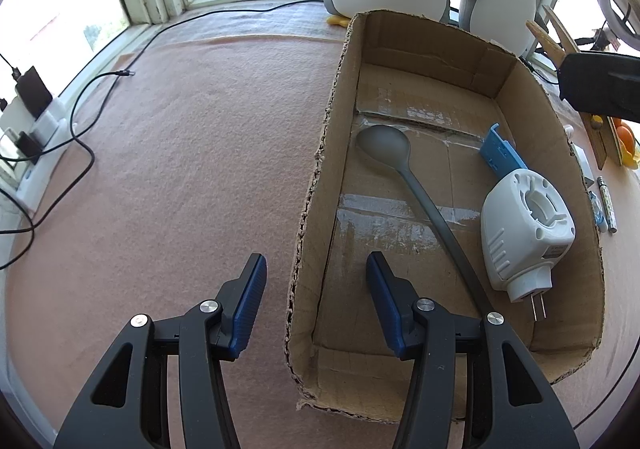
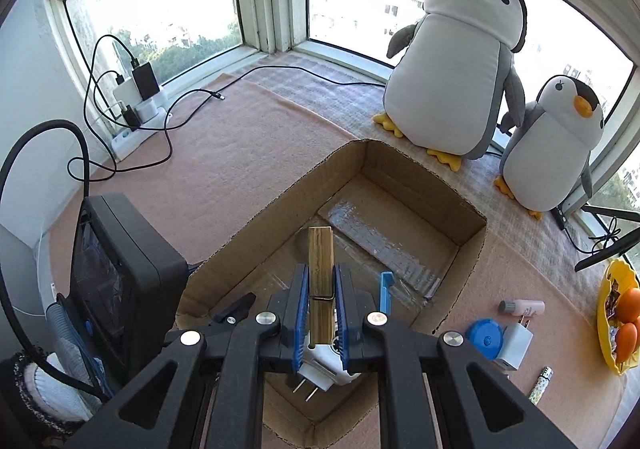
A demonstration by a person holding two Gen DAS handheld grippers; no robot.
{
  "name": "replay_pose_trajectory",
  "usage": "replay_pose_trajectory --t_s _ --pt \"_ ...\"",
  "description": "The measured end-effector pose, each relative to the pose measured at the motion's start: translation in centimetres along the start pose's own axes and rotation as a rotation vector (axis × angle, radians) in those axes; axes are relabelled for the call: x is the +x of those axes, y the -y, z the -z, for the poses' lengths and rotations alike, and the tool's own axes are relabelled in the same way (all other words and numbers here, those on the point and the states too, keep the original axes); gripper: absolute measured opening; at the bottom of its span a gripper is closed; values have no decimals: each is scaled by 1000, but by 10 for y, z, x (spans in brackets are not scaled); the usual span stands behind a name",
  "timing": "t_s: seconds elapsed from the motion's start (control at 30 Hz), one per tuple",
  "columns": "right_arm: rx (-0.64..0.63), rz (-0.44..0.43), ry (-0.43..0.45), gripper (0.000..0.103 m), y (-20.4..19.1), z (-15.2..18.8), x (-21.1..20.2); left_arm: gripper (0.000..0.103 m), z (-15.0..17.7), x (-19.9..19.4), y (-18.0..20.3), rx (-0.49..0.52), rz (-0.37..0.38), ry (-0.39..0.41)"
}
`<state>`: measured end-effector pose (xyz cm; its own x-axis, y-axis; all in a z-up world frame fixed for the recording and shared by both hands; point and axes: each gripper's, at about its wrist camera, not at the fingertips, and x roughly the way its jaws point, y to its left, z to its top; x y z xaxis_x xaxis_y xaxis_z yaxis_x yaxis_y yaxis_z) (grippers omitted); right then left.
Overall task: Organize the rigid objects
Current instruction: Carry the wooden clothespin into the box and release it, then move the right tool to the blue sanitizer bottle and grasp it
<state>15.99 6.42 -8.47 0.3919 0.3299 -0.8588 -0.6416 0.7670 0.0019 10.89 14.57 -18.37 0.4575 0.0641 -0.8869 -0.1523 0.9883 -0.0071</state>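
— Tongs first: how did the right tongs (image 2: 321, 291) stand?

— They were clamped on a wooden clothespin (image 2: 321, 265), blue pads pressed to its two flat sides, the free end sticking up past the tips. It hung above the open cardboard box (image 2: 472, 249).

— And the left tongs (image 1: 316, 299)?

— Their jaws stood apart, one pad outside the box's left wall (image 1: 308, 225) and the other inside it. Whether the pads actually touched the cardboard I could not tell.

— What lay in the box?

— A grey spoon (image 1: 404, 169) lay on the floor of the box, bowl toward the far end, handle running back under the left tongs' inner finger. To its right was a white plug-in device (image 1: 524, 225) on its side, prongs pointing toward the near wall. A blue plastic piece (image 1: 500, 153) lay just beyond it, touching or nearly touching its far end.

— Anything outside the box?

— On the pink mat (image 2: 240, 153) to the right were a blue round lid (image 2: 485, 338), a white charger (image 2: 516, 345) just beside it, a small white bottle (image 2: 524, 307) with a grey cap, and a patterned lighter (image 2: 541, 388). A yellow dish (image 2: 606, 333) with oranges sat at the far right edge.

— And behind?

— Two plush penguins (image 2: 452, 81) stood by the window, the big one just past the box's far corner. A power strip (image 2: 132, 133) with chargers and black cables sat at the left.
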Motion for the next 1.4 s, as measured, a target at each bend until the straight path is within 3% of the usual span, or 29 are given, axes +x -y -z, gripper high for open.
replay_pose_trajectory --t_s 0.2,0.23,0.27,0.33,0.37,0.97,1.4 --pt "4 -12 2 12 -2 -4 8 53 0 0 0 -3 1 0" --pt "4 -12 0 19 -1 -4 9 53 0 0 -1 -3 2 0" --pt "6 -8 1 33 -1 -5 9 53 0 0 -1 -3 2 0" --pt "10 4 22 52 -1 -5 7 53 0 0 -1 -3 2 0" --pt "12 9 31 54 0 -5 5 53 0 0 -1 -3 2 0" --pt "26 54 58 60 9 -1 -21 53 1 -1 2 9 -12 4" --pt "141 106 87 63 45 22 -82 53 1 -2 2 33 -3 8"
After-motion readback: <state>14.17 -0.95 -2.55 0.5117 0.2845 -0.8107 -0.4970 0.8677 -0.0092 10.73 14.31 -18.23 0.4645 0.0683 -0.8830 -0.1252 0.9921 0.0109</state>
